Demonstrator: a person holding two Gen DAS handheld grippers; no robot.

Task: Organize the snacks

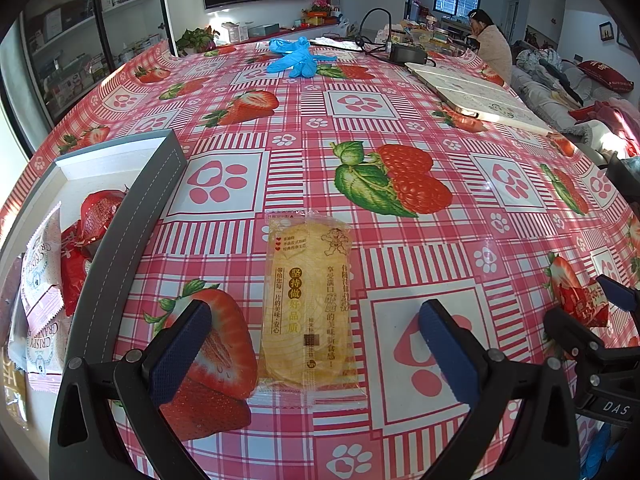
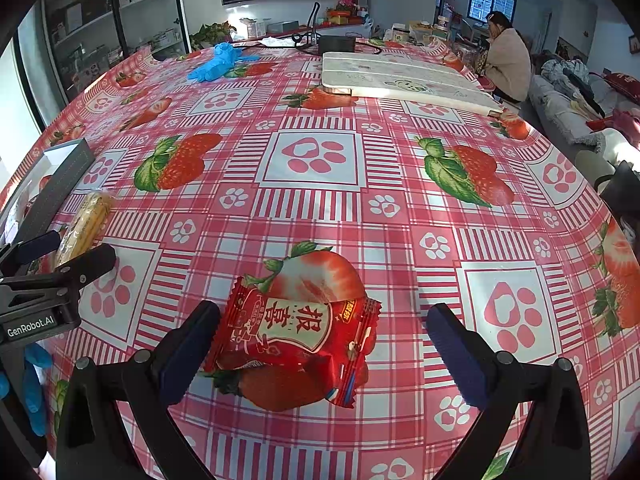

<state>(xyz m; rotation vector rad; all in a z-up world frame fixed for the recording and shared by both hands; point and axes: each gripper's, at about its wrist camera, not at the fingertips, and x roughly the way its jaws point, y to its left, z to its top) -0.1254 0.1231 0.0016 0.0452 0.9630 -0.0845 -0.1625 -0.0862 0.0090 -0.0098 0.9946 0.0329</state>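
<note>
A yellow cake packet (image 1: 306, 308) lies flat on the strawberry tablecloth, lengthwise between the fingers of my open left gripper (image 1: 314, 344), untouched by either pad. A red snack packet (image 2: 296, 340) lies between the fingers of my open right gripper (image 2: 324, 348), close to the left pad (image 2: 188, 348). A grey box (image 1: 132, 240) at the left holds red packets (image 1: 98, 212) and white Crispy packets (image 1: 40, 264). In the right wrist view the yellow packet (image 2: 86, 224), the left gripper (image 2: 60, 256) and the box (image 2: 60, 184) sit at the far left. The red packet (image 1: 580, 300) shows in the right gripper (image 1: 588, 304) at the left wrist view's right edge.
Blue gloves (image 1: 298, 58) lie far back on the table. A white folded board (image 2: 404, 80) rests at the back right, with a black device and cables (image 2: 336, 44) behind it. A person (image 2: 506, 60) sits at the table's far corner. A gloved hand (image 2: 34, 392) holds the left gripper.
</note>
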